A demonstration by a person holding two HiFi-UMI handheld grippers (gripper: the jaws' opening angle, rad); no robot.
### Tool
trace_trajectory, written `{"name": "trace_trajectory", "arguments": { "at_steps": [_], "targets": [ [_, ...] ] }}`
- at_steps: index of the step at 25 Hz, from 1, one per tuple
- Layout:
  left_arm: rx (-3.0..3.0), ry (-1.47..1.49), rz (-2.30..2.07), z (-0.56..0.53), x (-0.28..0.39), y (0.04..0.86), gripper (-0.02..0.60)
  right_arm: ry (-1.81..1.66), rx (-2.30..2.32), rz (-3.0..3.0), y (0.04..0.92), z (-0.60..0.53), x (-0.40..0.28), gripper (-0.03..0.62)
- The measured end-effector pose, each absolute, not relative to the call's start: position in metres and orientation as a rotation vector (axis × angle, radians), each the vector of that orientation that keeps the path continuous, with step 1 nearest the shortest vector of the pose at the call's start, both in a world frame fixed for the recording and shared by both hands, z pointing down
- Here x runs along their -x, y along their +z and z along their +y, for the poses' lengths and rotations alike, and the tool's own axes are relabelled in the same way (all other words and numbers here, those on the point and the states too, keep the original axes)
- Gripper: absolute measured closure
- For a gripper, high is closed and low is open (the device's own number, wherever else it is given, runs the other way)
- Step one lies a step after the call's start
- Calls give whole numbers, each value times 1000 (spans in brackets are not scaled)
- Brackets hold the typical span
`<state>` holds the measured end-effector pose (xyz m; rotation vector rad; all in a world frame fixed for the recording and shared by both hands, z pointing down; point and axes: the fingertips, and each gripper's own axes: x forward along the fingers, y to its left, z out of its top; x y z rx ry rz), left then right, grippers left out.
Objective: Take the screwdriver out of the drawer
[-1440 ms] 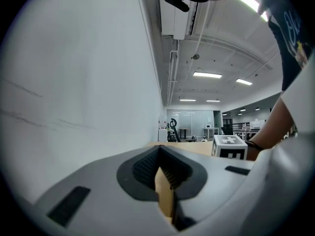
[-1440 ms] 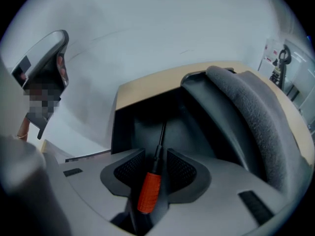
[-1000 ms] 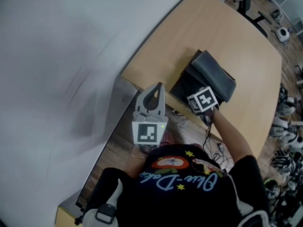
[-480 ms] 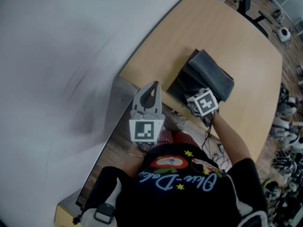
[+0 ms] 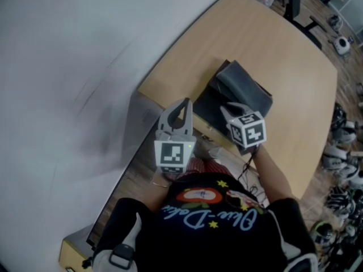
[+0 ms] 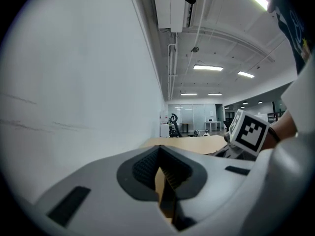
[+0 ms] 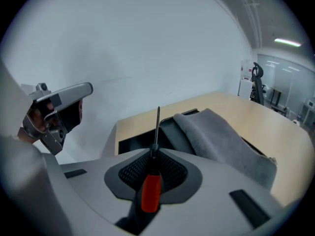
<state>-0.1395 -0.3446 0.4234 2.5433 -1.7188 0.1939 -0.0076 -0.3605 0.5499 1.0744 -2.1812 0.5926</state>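
Note:
A screwdriver with a red handle and thin dark shaft is clamped between the pads of my right gripper, its tip pointing up and away. In the head view my right gripper hangs over the open dark drawer at the table's near edge; the screwdriver is hidden there. My left gripper is held beside it to the left, off the table's corner, fingers together and empty. In the left gripper view its jaws stand closed with only a sliver between them.
A folded grey cloth lies over the drawer's far side, also seen in the right gripper view. The wooden table stretches beyond. A white wall fills the left. Cables hang below the table edge near my right arm.
My right gripper has lifted up out of the drawer and tipped its nose up, carrying the screwdriver. The left gripper has shifted slightly.

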Motion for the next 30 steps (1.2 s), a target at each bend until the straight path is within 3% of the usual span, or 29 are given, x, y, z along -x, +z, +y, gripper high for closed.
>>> {"name": "trace_trajectory", "arguments": {
  "at_steps": [19, 30],
  "targets": [
    [-2659, 196, -1622, -340, 62, 395, 581, 344, -1397, -2518, 419, -351, -32, 542],
    [-2670, 173, -1611, -336, 52, 388, 581, 262, -1454, -2547, 394, -343, -45, 542]
  ]
}}
